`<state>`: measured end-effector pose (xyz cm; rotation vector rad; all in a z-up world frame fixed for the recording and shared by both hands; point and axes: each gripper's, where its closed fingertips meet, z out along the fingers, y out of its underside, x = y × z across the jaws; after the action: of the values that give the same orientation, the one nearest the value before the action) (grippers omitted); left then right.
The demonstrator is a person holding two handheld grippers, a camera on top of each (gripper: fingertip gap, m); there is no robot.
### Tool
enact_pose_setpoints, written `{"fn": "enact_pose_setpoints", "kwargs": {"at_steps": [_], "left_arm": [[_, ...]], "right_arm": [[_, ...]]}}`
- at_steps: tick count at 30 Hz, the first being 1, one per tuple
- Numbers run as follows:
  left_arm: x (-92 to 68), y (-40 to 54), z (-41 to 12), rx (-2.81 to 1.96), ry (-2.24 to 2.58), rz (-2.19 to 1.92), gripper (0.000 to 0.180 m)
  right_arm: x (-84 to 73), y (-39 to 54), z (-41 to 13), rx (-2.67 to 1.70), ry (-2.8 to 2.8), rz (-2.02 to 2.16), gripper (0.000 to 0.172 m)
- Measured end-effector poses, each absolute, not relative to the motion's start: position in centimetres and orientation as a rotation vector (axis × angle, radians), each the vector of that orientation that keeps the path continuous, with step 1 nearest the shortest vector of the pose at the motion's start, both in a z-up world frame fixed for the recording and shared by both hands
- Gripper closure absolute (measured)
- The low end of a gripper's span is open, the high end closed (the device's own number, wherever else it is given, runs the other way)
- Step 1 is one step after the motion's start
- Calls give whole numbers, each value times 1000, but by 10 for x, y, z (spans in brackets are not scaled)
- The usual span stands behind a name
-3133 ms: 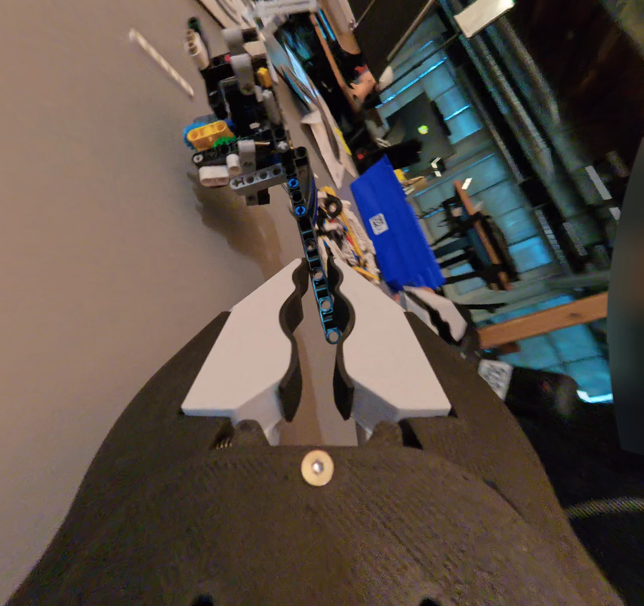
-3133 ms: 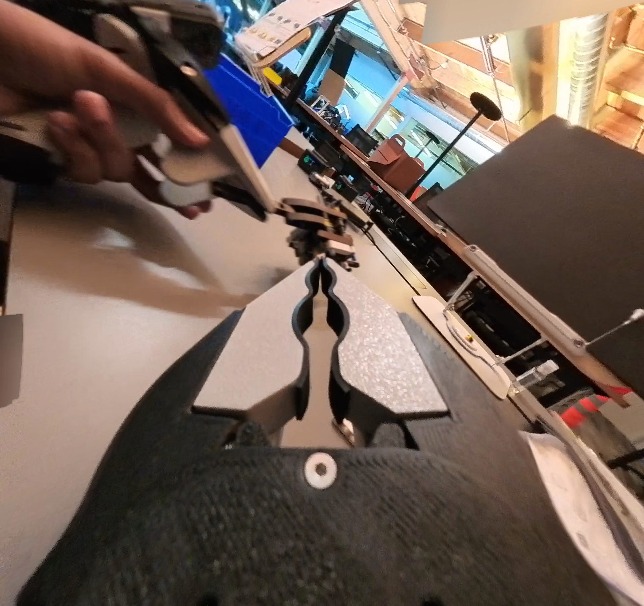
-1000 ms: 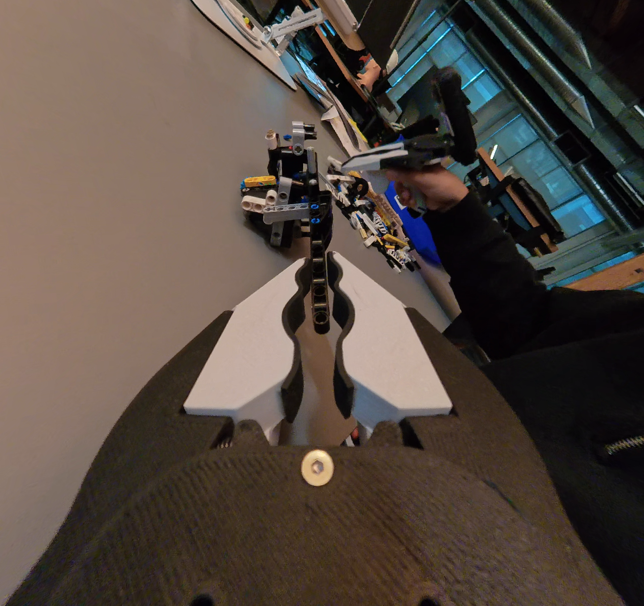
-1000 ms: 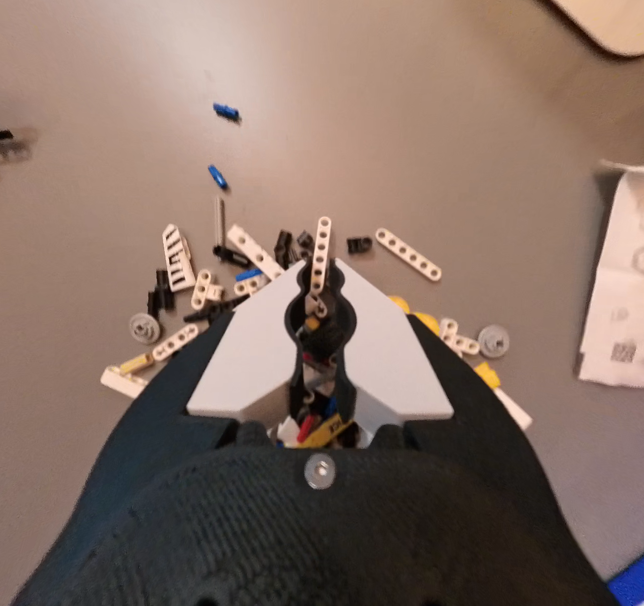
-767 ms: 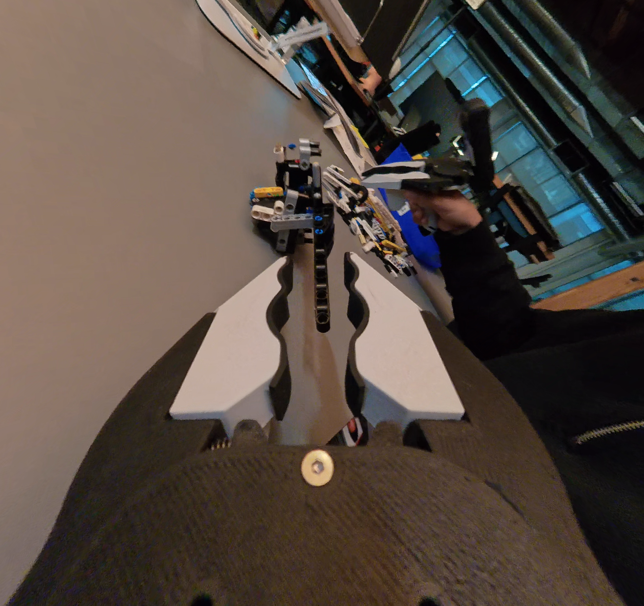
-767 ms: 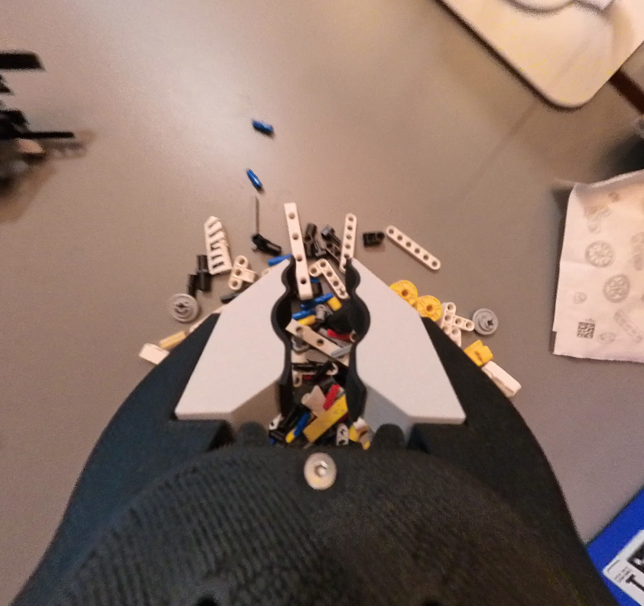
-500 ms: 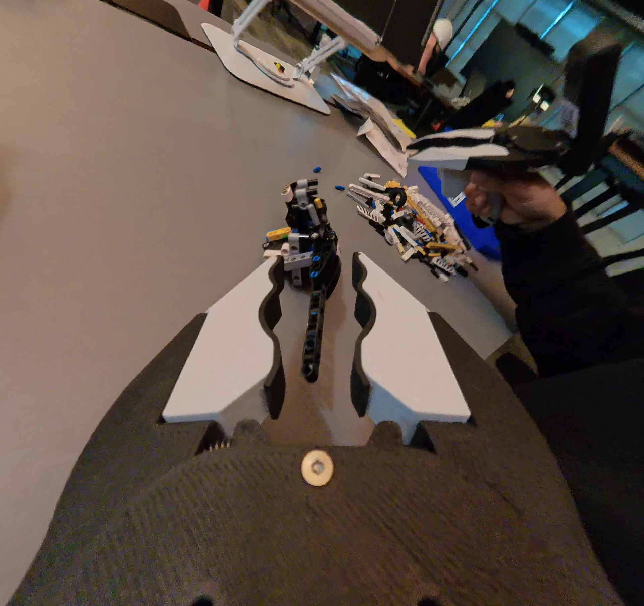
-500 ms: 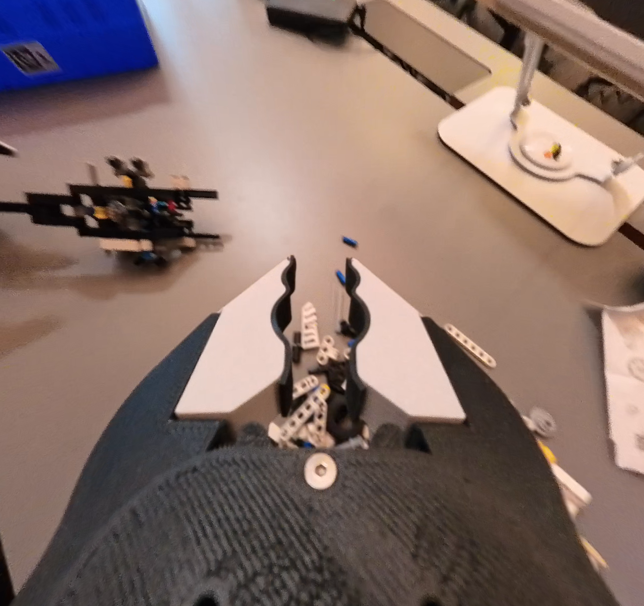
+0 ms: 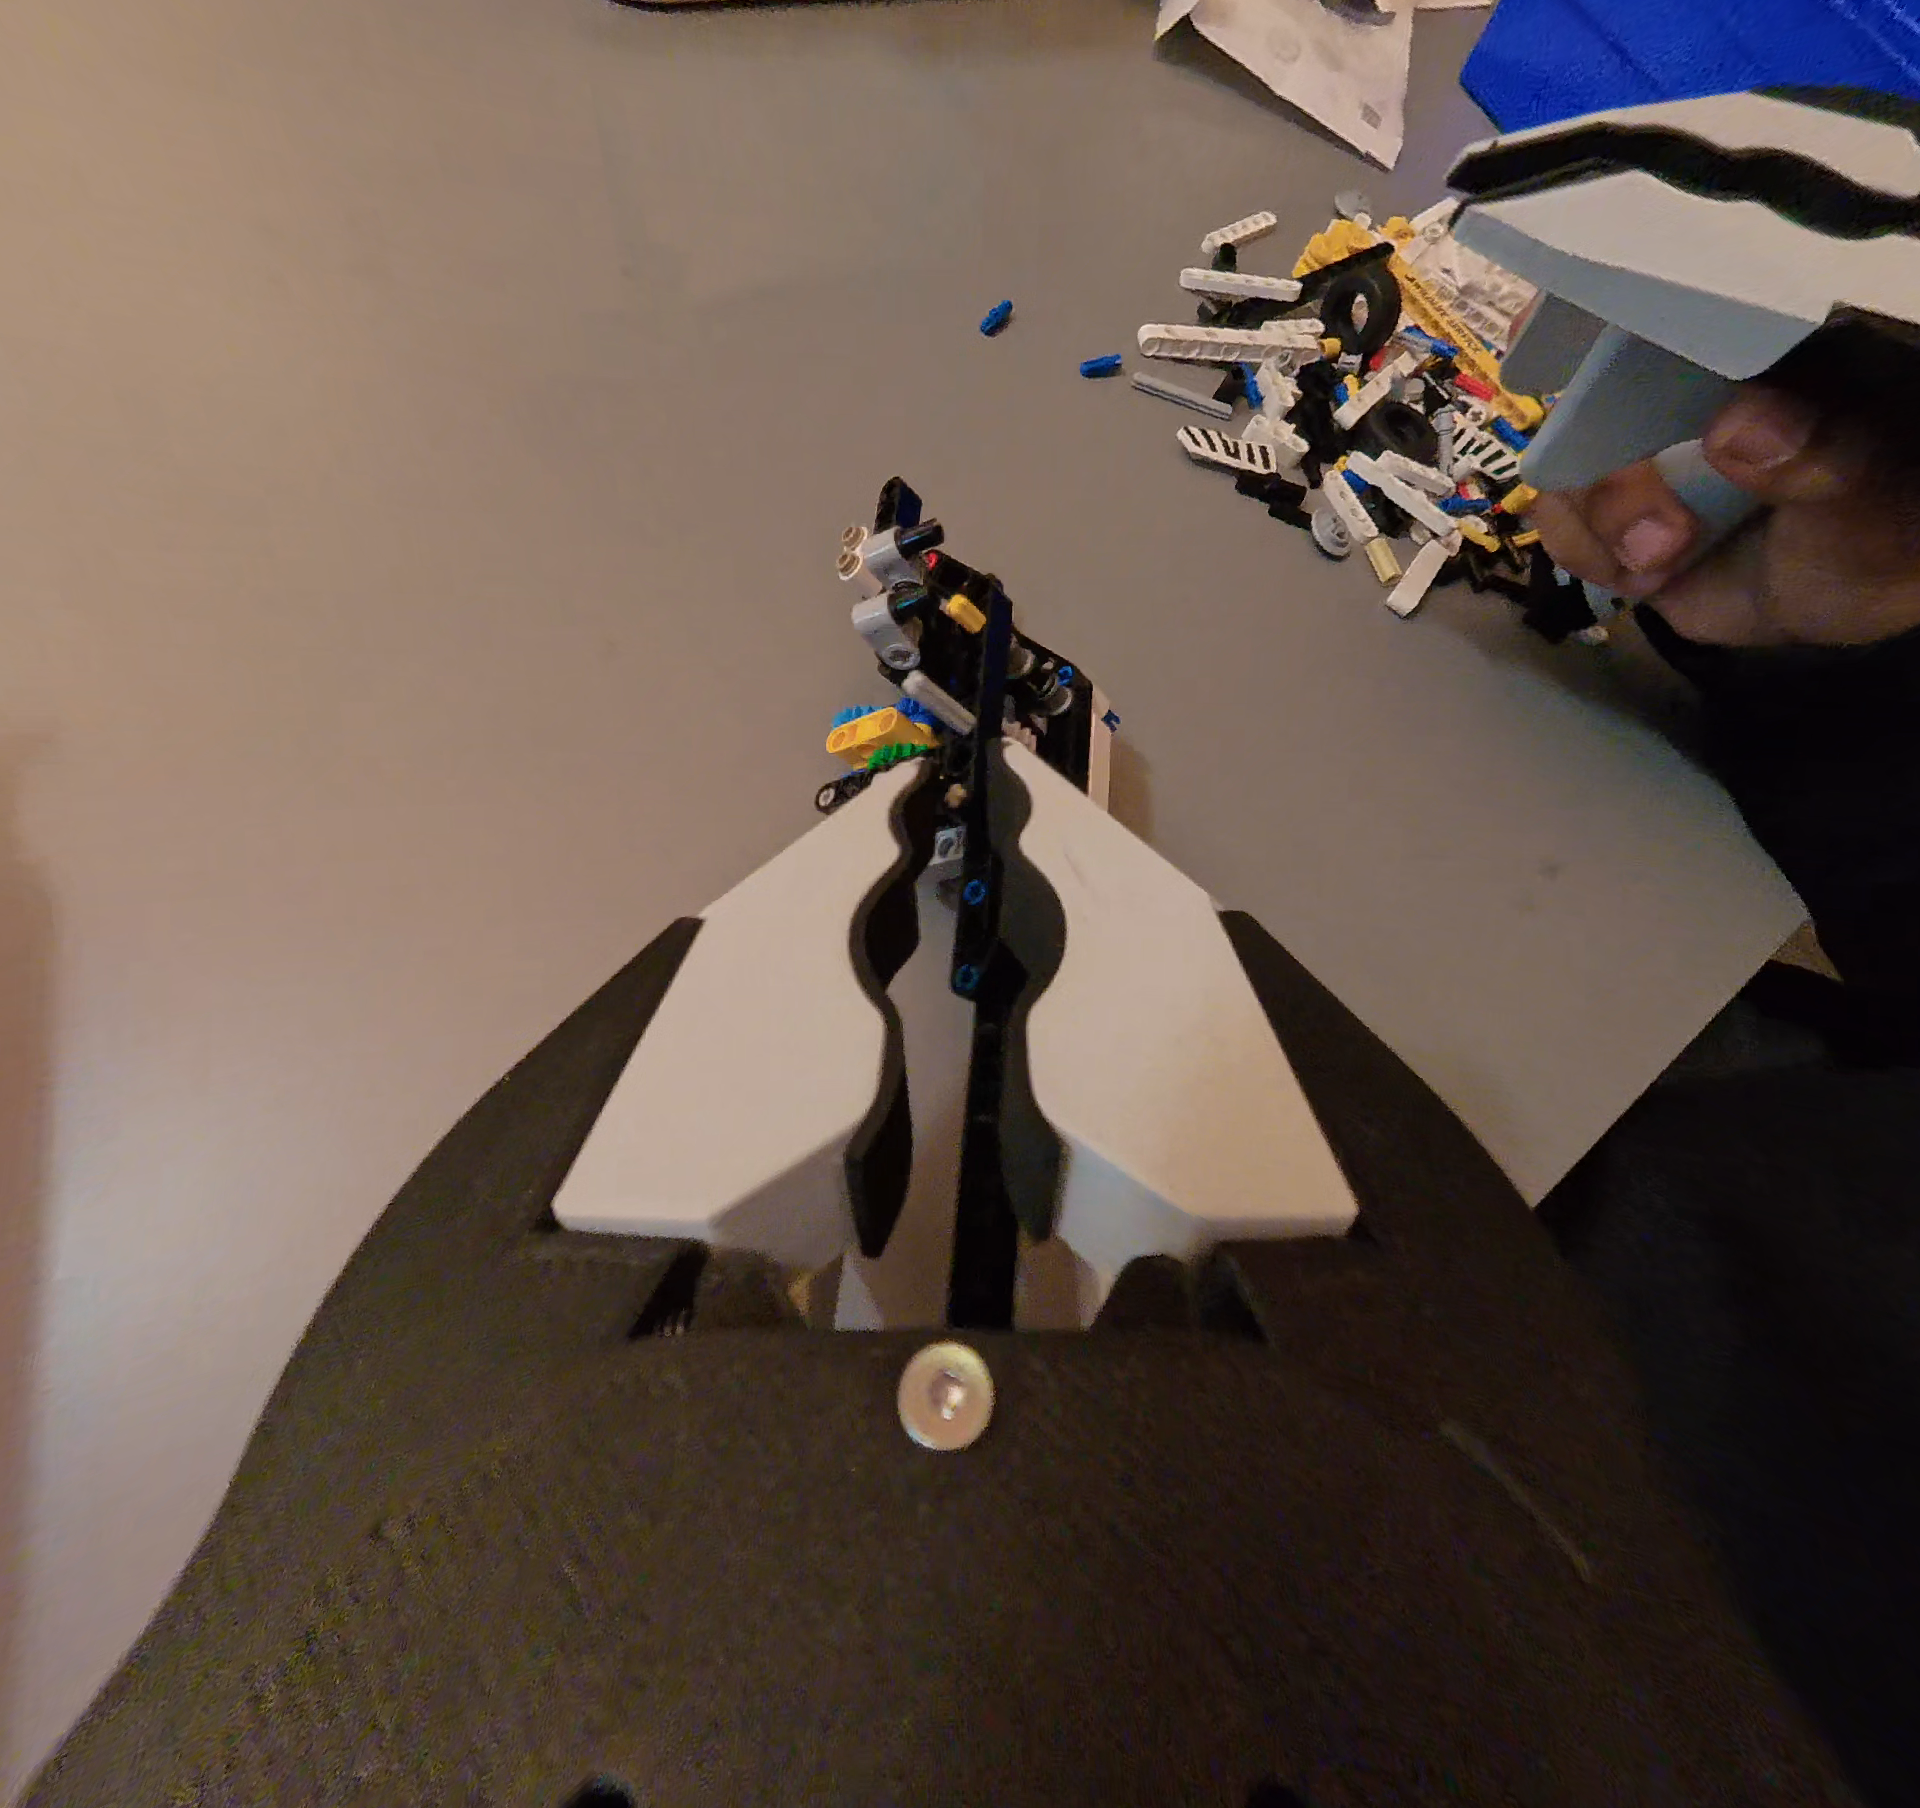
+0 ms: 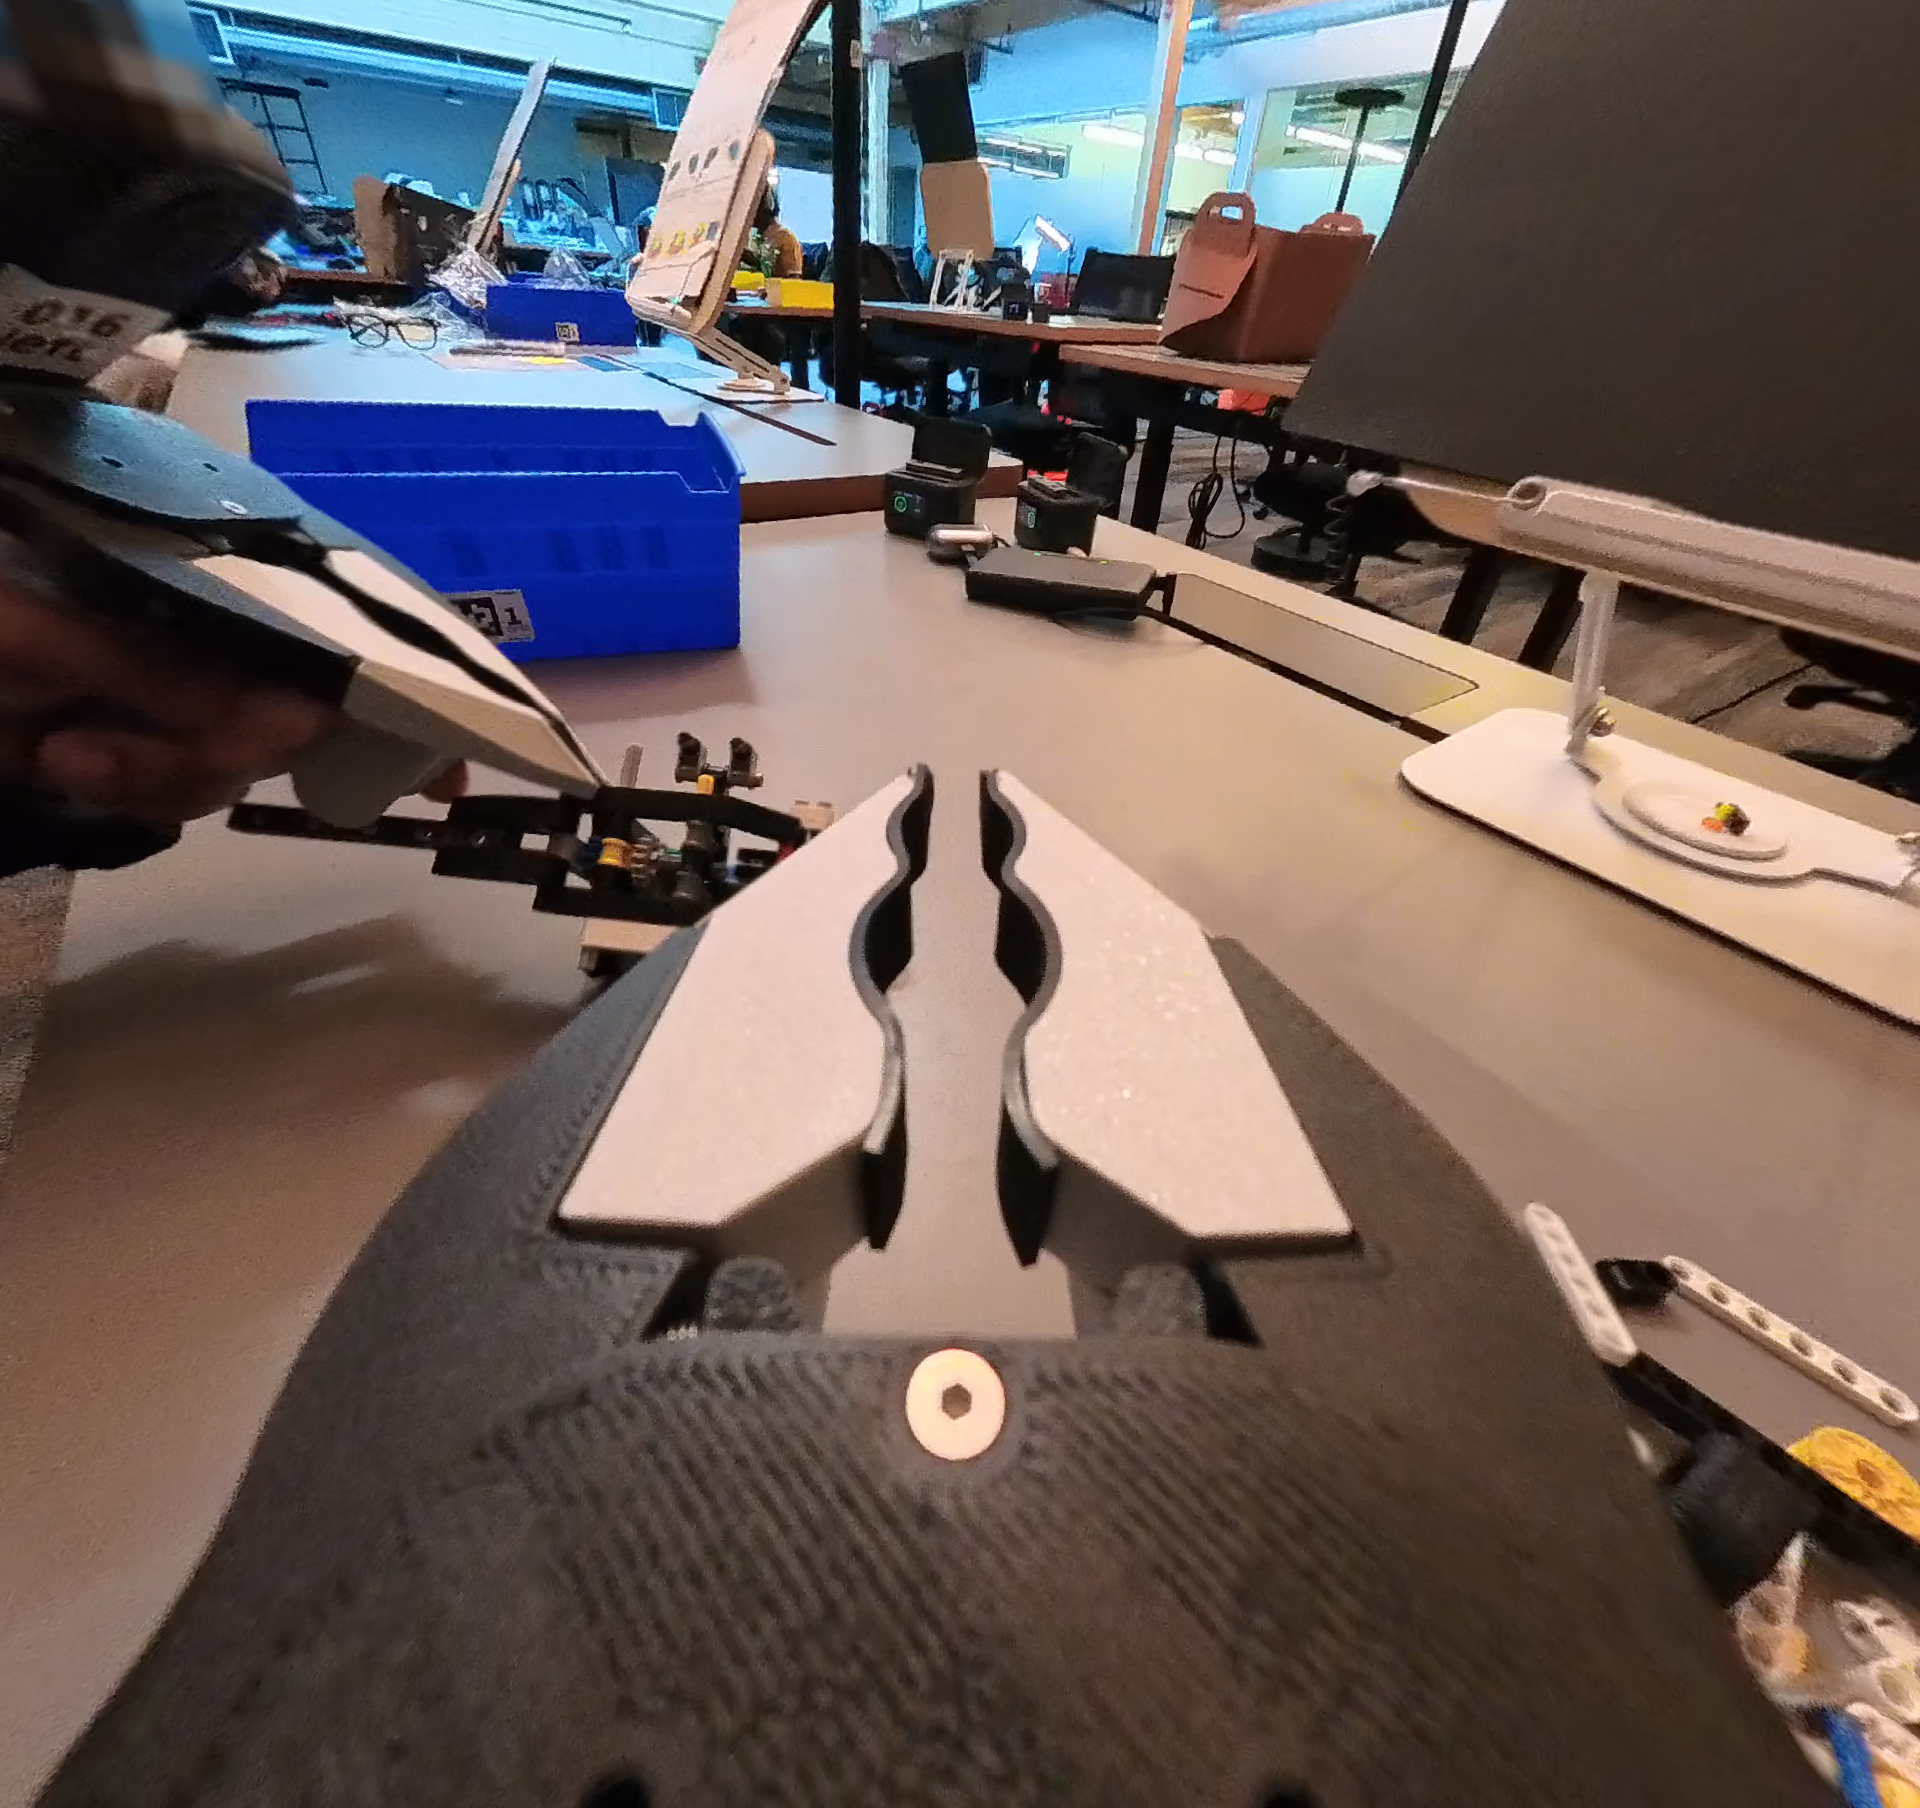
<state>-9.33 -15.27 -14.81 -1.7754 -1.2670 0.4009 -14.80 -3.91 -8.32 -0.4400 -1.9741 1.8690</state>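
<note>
Half a second ago both grippers stood spread; now the left gripper (image 9: 961,792) has closed again on the long black perforated plastic beam (image 9: 977,927) that sticks out rearward from the small black toy-brick assembly with yellow, blue, green and grey parts (image 9: 935,657), and the right gripper (image 10: 956,782) has swung up from the parts pile to look across the grey worktop (image 9: 416,304), its fingers drawn near together with a narrow slit between them and nothing in it. From the left gripper outward, the beam runs between both pads and on past the tips into the assembly just ahead, which looks to sit on or just above the worktop; I cannot tell which. It is probably light and rigid, yet its pinned joints could pop apart under twisting, so the long beam seems the soundest hold, kept square. Ahead and to the right lies the heap of loose white, black, yellow and blue bricks (image 9: 1351,408), with a blue plastic bin (image 9: 1662,13) farther off and folded paper sheets (image 9: 1299,23) beside it.
</note>
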Motion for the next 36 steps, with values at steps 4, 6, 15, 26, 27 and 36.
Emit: {"fn": "enact_pose_setpoints", "kwargs": {"at_steps": [4, 6, 15, 26, 27, 36], "left_arm": [[-92, -153, -148, -1781, -1266, 375, 172], [-91, -154, -148, -1784, -1271, 367, 172], [-85, -158, -150, -1772, -1270, 335, 172], [-72, -161, -153, -1716, -1262, 260, 172], [-71, -162, -154, -1708, -1261, 252, 172], [-67, -162, -155, -1651, -1244, 220, 171]], "right_arm": [[-144, -39, -83, -489, -1992, 1935, 164], [-144, -38, -81, -514, -1991, 1972, 164], [-144, -39, -85, -537, -2010, 1978, 165], [-143, -46, -98, -517, -2054, 1914, 165], [-142, -47, -99, -515, -2060, 1912, 165], [-128, -62, -113, -405, -2143, 1872, 164]]}}
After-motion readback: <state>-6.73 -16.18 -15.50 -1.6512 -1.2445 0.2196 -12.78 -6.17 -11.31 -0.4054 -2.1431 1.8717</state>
